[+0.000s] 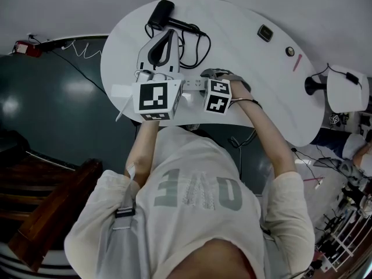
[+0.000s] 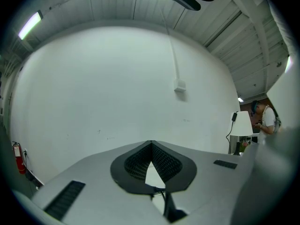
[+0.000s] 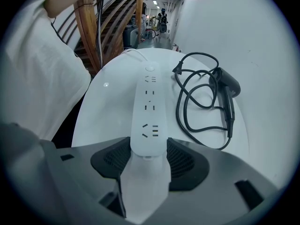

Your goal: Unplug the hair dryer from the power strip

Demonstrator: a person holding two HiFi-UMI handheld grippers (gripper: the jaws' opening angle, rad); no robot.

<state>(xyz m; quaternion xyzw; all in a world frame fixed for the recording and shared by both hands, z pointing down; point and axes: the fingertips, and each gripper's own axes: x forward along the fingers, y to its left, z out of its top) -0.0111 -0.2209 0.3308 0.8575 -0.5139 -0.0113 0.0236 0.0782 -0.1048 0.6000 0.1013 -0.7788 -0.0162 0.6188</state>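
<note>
- Two tools are at work over a white rounded bench (image 1: pixel 250 74), one in each of the person's hands.
- Pointing steeply down, the right tool (image 3: pixel 149 143) has its jaws wide and closed on the near end of the white power strip (image 3: pixel 148 102). Its black pads press against either side of the strip, which fills the gap between them.
- From that grip the power strip lies flat on the bench and runs away from the jaws. Its sockets show only bare slots in the right gripper view.
- Held level above the bench, the left tool (image 2: pixel 151 143) faces a plain white wall. Its jaws meet at the tips with nothing between them.
- Seen from the head view, the two marker cubes sit side by side near the bench's front edge.
- Lying on its side at the far edge of the bench, the black hair dryer (image 1: pixel 161 14) is well apart from the strip.
- Its black cord (image 3: pixel 192 102) rests in loose loops on the bench between the dryer and the strip.
- The plug (image 3: pixel 178 70) lies on the bench near the strip's far end (apart from it, in no socket).
- Farther right on the bench sits a small dark square item (image 1: pixel 265 32).
</note>
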